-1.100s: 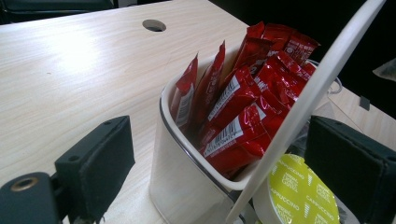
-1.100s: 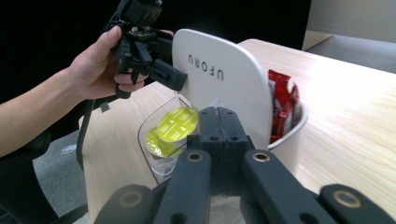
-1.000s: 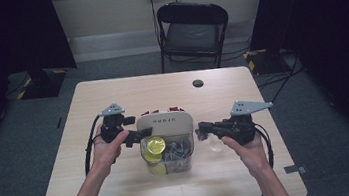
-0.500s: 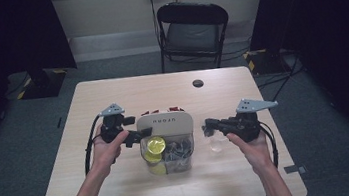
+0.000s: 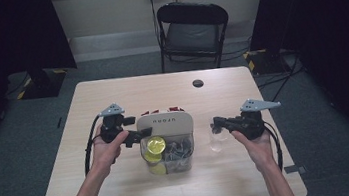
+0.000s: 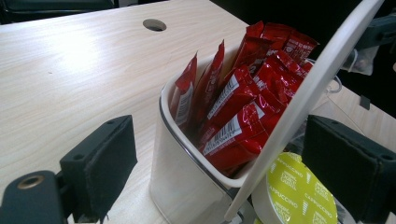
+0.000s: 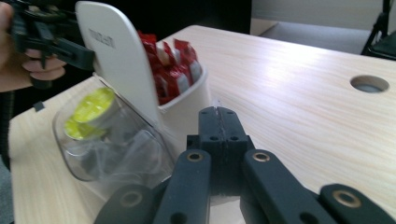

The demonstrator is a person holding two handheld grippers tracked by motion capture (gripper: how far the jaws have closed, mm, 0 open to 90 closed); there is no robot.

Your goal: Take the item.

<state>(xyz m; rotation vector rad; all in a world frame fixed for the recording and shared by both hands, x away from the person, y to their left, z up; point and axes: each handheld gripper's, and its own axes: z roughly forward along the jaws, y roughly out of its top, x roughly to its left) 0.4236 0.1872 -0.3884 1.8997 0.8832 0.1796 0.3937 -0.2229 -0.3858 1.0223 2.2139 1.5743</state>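
I'm seeing my right tool pressed together, pinching a small clear plastic cup on the pale wooden counter. My left tool is sitting spread around the clear organizer tub, red sachets poking out behind.

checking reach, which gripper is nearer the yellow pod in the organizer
Left. The left gripper is right beside the yellow pod; the right gripper is well off, past the organizer.

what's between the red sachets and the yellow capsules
A white plastic divider panel, between red foil sachets and yellow-lidded capsules; left gripper view.
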